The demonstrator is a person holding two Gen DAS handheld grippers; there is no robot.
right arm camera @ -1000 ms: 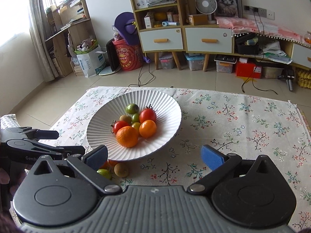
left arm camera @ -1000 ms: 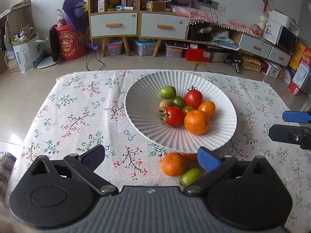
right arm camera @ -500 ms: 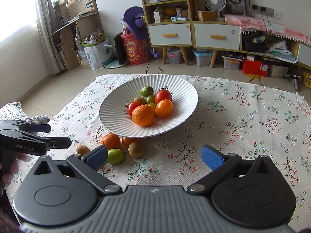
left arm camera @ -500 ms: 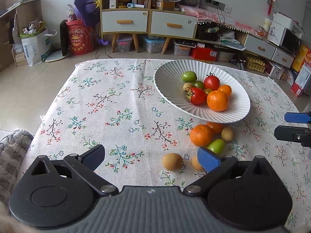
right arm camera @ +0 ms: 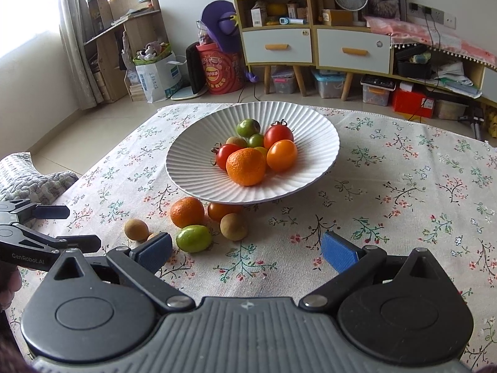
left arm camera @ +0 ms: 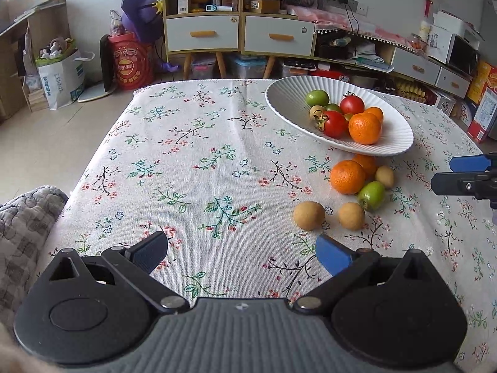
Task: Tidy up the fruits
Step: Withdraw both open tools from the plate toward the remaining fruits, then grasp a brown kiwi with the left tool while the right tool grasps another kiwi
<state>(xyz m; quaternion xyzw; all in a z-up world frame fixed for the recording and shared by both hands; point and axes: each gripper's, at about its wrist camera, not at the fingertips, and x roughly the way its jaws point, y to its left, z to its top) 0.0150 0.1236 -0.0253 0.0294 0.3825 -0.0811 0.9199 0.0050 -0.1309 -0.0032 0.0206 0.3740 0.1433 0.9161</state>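
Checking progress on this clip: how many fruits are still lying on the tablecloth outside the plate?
6, all beside the plate's near rim: two oranges, one green fruit, three tan ones. The plate may hide more.

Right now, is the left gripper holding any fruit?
No. The left gripper is open and empty, its jaws spread above bare tablecloth.

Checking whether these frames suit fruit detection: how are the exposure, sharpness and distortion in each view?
Left wrist view: even daylight, loose fruit such as the orange sharp, room edges bowed by fisheye. Right wrist view: window at upper left blown out to white, bowl crisp, soft shadow beneath its rim, corners vignetted.
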